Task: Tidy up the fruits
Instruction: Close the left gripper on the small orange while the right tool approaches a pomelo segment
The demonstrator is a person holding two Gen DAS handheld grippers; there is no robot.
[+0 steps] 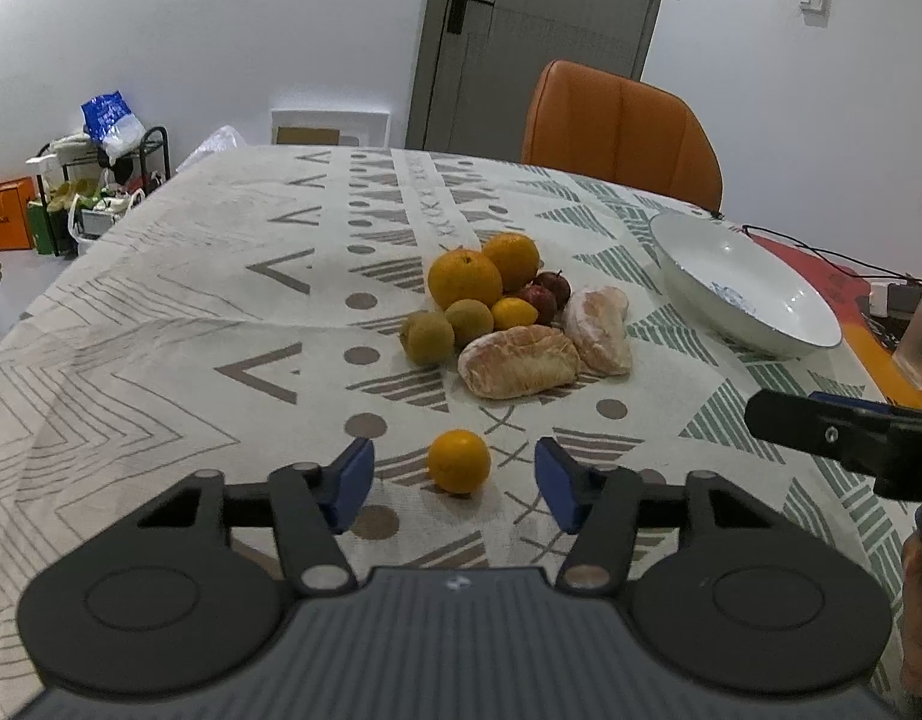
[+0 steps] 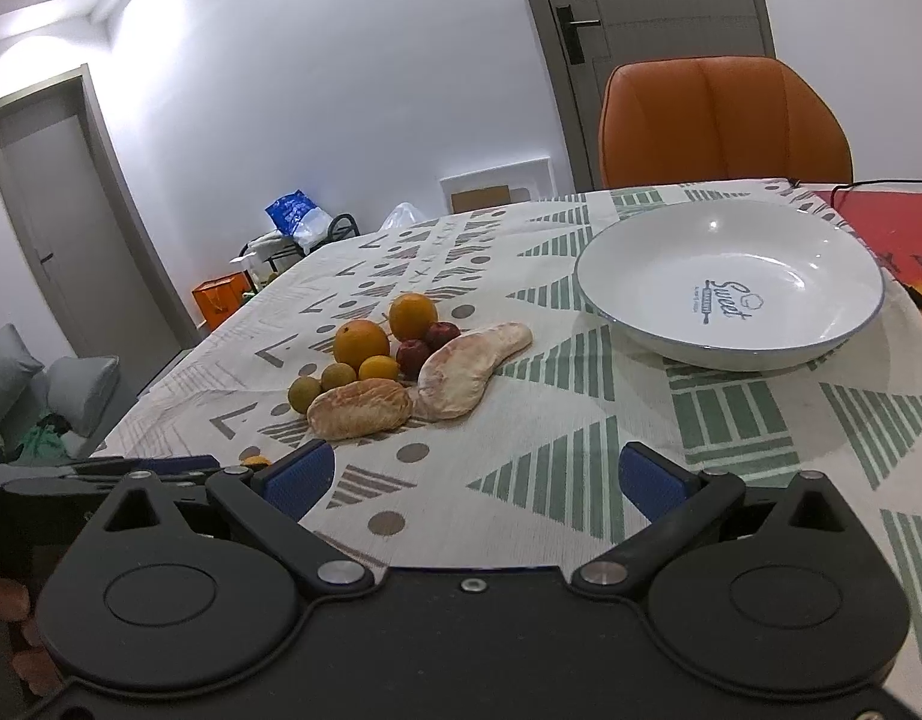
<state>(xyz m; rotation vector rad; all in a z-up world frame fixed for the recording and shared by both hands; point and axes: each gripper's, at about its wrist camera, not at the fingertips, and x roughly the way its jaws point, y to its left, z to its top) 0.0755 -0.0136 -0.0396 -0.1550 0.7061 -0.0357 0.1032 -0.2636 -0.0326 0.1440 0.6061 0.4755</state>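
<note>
A lone small orange (image 1: 458,460) sat on the patterned tablecloth (image 1: 161,360) between the spread fingers of the left gripper (image 1: 455,489), untouched, near a fruit pile (image 1: 497,312). The right gripper (image 2: 476,483), also spread, hovered short of the white bowl (image 2: 731,300).

Patterned tablecloth (image 1: 221,300) covers the table, triangles and dots all over. At the far edge, an orange chair (image 1: 623,126) stands before a grey door (image 1: 539,30). Far left on the floor, a black rack (image 1: 101,180) topped by a blue bag (image 1: 110,114), an orange box (image 1: 8,213) just beside it. At right, a translucent cup (image 1: 920,348) near black cables (image 1: 821,252).
</note>
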